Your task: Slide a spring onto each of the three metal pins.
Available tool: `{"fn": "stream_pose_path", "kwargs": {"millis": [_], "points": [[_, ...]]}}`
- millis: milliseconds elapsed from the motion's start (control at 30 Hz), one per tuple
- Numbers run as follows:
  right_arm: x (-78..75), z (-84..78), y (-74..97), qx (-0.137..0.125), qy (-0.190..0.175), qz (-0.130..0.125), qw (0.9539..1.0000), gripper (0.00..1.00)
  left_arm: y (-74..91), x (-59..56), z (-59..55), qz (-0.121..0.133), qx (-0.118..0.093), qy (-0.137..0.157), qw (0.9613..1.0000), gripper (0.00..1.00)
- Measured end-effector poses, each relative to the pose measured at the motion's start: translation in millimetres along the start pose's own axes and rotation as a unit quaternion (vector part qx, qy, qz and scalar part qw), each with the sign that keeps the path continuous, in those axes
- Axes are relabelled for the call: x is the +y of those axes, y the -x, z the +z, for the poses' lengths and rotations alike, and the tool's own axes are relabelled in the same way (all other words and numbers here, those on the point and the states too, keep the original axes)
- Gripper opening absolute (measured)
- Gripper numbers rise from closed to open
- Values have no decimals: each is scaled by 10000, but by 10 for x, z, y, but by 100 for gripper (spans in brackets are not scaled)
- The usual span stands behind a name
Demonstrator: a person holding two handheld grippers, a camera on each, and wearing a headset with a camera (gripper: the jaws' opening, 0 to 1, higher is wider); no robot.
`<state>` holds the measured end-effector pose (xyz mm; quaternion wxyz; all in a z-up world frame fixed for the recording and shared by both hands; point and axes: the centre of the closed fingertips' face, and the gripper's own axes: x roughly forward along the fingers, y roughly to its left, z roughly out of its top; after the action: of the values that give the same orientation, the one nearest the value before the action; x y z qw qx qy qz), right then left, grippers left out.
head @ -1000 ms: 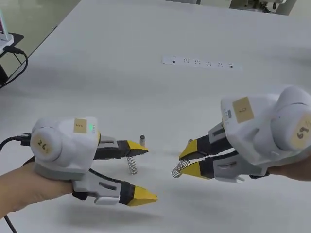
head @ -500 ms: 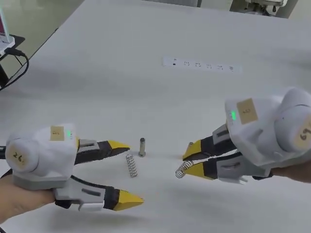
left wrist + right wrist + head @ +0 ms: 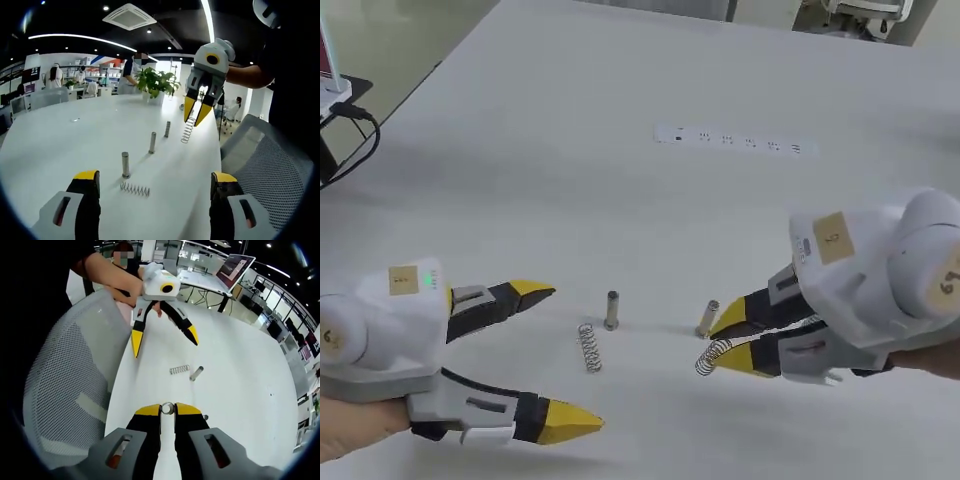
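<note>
Left gripper view looked along a row on the white tabletop (image 3: 60, 145). A bare steel pin (image 3: 125, 164) stood nearest and a second bare steel pin (image 3: 152, 142) beyond it. Farthest was a third upright (image 3: 167, 129) with a ribbed, coil-like look, too small to tell whether a spring sat on it. A loose silver coil spring (image 3: 135, 189) lay flat just beside the nearest pin's foot. The left gripper (image 3: 155, 177), white with yellow-tipped black jaws, had its jaws spread wide with nothing between them.

Head view showed the two bare pins upright in the middle of the table, the loose spring lying just near-left of the left one, and a white power strip (image 3: 733, 140) far behind. There the right gripper (image 3: 717, 345) had its jaws pinched on one end of a second silver coil spring (image 3: 710, 358), which curved out just beside the right-hand pin.

Right gripper view met that spring end-on, as a small metal ring between the pressed-together tips, with a grey mesh chair back (image 3: 65, 390) at the table's edge.
</note>
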<state>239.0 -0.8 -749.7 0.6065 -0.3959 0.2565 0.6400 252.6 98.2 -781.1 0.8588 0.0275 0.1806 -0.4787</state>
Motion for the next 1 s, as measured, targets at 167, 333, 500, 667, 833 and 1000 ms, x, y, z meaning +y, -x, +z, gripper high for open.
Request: {"fn": "stream_pose_path", "kwargs": {"millis": [167,333,500,667,833,1000], "points": [[-20,-49,-1,202,90,69,9997,6,5,-5,14,-1,-20,69,10000,89],[-41,-73,8,320,171,106,9993,6,18,2,14,44,-30,81,10000,92],[-83,-91,17,391,192,103,9990,6,42,30,16,119,-66,141,9998,97],[-92,-103,10,408,146,150,9989,6,53,56,14,180,-83,160,9997,98],[-106,-120,11,444,155,158,9988,6,53,60,25,180,-110,201,9996,98],[-157,-121,27,458,195,100,9987,6,49,74,23,183,-107,308,9993,98]]}}
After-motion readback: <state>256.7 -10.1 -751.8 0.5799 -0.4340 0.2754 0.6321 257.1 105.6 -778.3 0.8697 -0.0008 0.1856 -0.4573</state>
